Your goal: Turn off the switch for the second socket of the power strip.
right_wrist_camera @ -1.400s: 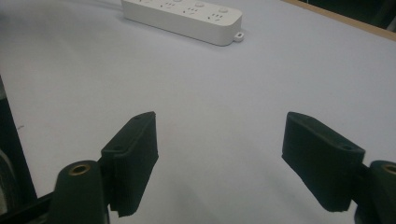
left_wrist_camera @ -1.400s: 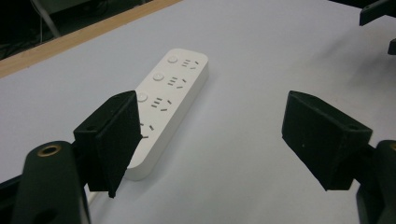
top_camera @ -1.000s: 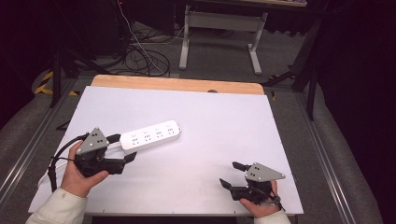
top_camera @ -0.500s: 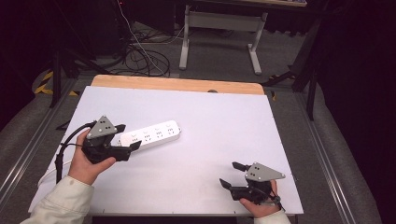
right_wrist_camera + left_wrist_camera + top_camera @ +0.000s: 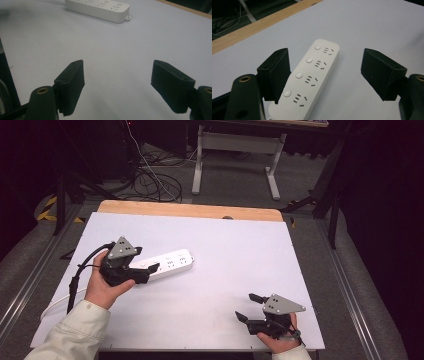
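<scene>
High view: white power strip (image 5: 167,264) lies flat on the white worktop (image 5: 240,260), at about 9 o'clock from the worktop's centre, long axis running 8 to 2 o'clock. Left gripper (image 5: 150,268) sits over the strip's 8 o'clock end, held in the person's left hand (image 5: 102,287), black cable looping off toward 7 o'clock. Left gripper view: jaws wide apart, straddling the strip's near end; left jaw overlaps the strip's edge beside the nearest button, can't tell if it touches; right jaw well clear of the strip, bare worktop between. Nothing clamped. Four sockets, each with a round button, face up. Right gripper (image 5: 248,306) rests near the worktop's 5 o'clock corner, well apart from the strip, pointing toward 10 o'clock. Right gripper view: jaws wide apart over bare worktop, nothing between them; strip (image 5: 100,7) at 12 o'clock far off, small loop tab on its end. Wooden strip (image 5: 190,211) runs along the worktop's far edge.
</scene>
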A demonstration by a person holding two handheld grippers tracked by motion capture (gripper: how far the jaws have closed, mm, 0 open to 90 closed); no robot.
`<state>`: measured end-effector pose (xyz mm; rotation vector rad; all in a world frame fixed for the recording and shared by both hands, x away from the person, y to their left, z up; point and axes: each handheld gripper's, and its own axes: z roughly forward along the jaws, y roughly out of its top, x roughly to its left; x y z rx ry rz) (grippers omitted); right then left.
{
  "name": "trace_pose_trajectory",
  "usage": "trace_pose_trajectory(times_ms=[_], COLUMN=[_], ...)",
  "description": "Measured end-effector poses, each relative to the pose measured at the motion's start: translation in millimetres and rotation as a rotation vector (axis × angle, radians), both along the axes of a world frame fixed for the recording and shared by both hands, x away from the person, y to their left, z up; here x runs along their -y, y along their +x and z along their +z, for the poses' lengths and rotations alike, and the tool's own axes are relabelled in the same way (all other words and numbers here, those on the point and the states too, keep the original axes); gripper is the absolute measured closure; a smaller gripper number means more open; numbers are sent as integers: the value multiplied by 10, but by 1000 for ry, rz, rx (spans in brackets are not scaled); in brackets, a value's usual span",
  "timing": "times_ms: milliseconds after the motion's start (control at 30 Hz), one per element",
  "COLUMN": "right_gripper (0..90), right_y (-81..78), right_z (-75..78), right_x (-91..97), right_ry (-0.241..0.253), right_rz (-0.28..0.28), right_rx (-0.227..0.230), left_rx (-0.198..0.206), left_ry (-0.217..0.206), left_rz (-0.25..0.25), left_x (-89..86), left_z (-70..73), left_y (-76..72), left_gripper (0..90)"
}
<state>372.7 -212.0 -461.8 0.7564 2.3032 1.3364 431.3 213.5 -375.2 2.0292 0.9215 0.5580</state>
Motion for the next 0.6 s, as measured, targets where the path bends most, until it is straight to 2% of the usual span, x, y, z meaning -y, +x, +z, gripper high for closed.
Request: trace_pose_trajectory(times_ms=[67,100,133,167,200,233,267,333,500,600], right_gripper=[273,273,272,272,272,272,273,272,270,270], right_y=[-3,-2,0,1,2,1,0,-1,5,3], right_z=[0,-1,-2,-3,-4,-3,-3,-2,-4,-2], right_x=[3,4,5,4,3,2,1,3,4,7], right_ry=[1,2,1,2,3,4,4,3,3,7], right_rz=[1,1,2,2,4,4,6,5,12,14], right_rx=[0,-1,-1,-1,-1,-1,-2,-1,-9,-9], left_rx=[-7,-7,-10,-48,-79,-95,-95,-91,-102,-111], left_ry=[13,13,16,-6,-29,-46,-46,-30,-31,-36], left_rz=[31,31,47,32,12,11,11,43,70,88], left_x=[13,13,7,-20,-31,-42,-42,-37,-36,-25], left_z=[-24,-24,-31,-41,-51,-65,-65,-108,-151,-179], left_y=[38,38,63,125,158,192,192,255,330,366], left_gripper=[245,251,278,326,413,464,463,511,596,715])
